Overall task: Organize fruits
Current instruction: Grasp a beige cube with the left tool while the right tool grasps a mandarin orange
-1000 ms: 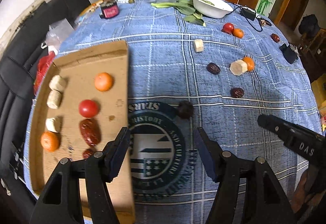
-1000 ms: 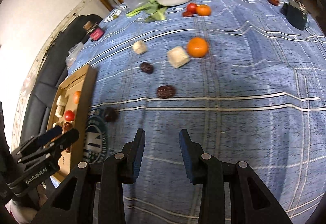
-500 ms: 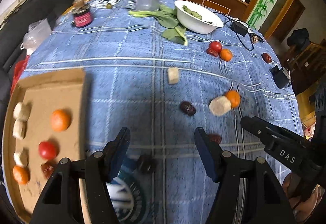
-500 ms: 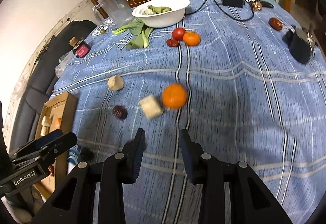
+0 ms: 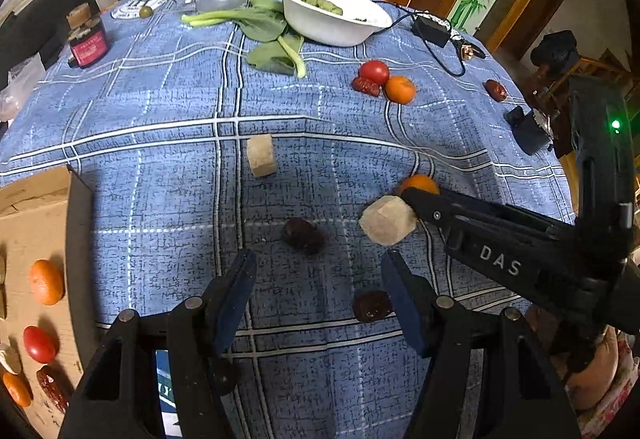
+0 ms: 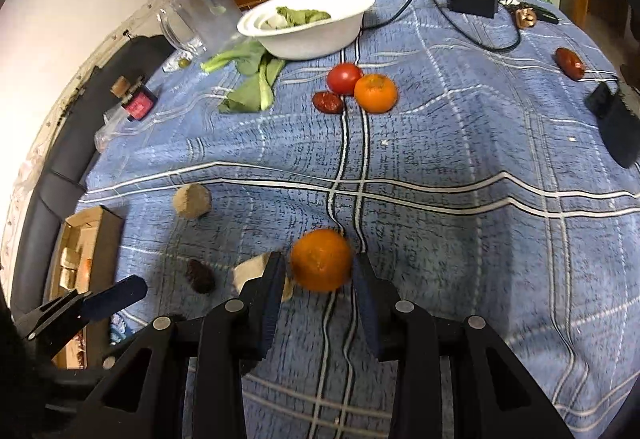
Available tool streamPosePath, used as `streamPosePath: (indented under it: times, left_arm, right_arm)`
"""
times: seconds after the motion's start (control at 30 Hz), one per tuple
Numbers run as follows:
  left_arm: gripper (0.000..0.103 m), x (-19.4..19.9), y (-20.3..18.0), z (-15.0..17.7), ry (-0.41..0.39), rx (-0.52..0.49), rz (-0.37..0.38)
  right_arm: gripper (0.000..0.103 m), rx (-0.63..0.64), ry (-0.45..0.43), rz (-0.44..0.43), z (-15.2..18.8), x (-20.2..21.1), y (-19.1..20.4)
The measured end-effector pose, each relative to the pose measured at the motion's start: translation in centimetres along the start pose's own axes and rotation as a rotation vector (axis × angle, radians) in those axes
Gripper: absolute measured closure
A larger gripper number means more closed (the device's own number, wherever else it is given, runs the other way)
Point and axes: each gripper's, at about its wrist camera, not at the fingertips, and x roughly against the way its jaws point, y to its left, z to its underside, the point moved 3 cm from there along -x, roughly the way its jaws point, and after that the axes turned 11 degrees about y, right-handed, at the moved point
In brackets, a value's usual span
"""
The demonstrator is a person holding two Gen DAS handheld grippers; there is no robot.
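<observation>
Spread over the round table, a blue plaid tablecloth. At its left edge, a flat brown cardboard tray holding sorted fruit. Right black two-finger gripper straddling a round orange tangerine, jaws apart, not visibly pressing. Left black gripper wide open, empty, just short of a dark wrinkled date.

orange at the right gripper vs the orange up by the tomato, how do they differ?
Position: the near orange sits between the right gripper's fingers, not visibly clamped; the far orange lies free near the white bowl.
Neighbours: the far orange touches a tomato, with a red date close by; the near orange sits beside a pale cube.
Look: the far orange shows a stem dimple; the near one is blurred.
Shared: both round, orange, on the blue cloth.
</observation>
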Motion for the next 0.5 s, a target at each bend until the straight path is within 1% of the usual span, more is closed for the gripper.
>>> streamPosePath:
  times: [0.07,0.13,0.2,0.27,0.37,0.43,0.5]
  left_arm:
    - [0.039,-0.4,0.0,-0.2,0.006,-0.004,0.006]
    - [0.039,-0.6,-0.2,-0.4,0.011,-0.014,0.008]
    - [0.039,-0.9,-0.6,-0.6,0.014,-0.025,0.011]
    - [0.039,-1.1,-1.3,-1.0,0.011,-0.044,0.021]
    - [0.039,-1.6,-2.8,-1.7,0.009,-0.093,0.022]
    - [0.039,-2.2,-4.1,-2.3,-0.001,-0.148,0.002]
    - [0.039,-3.0,-5.1,-2.8,0.009,-0.191,-0.010]
  right_arm:
    - [0.064,-0.015,0.008,-0.028,-0.2,-0.5,-0.4]
    - [0.067,-0.019,-0.001,-0.041,-0.3,-0.5,-0.5]
    - [0.068,-0.037,-0.010,-0.066,-0.1,-0.1,-0.9]
    - [0.069,-0.061,-0.023,-0.074,0.2,0.5,-1.3]
    - [0.069,-0.104,-0.044,-0.092,1.0,1.8,-2.3]
    - [0.069,-0.130,-0.058,-0.096,1.6,2.7,-3.0]
    - [0.069,-0.155,-0.069,-0.092,2.3,3.5,-3.8]
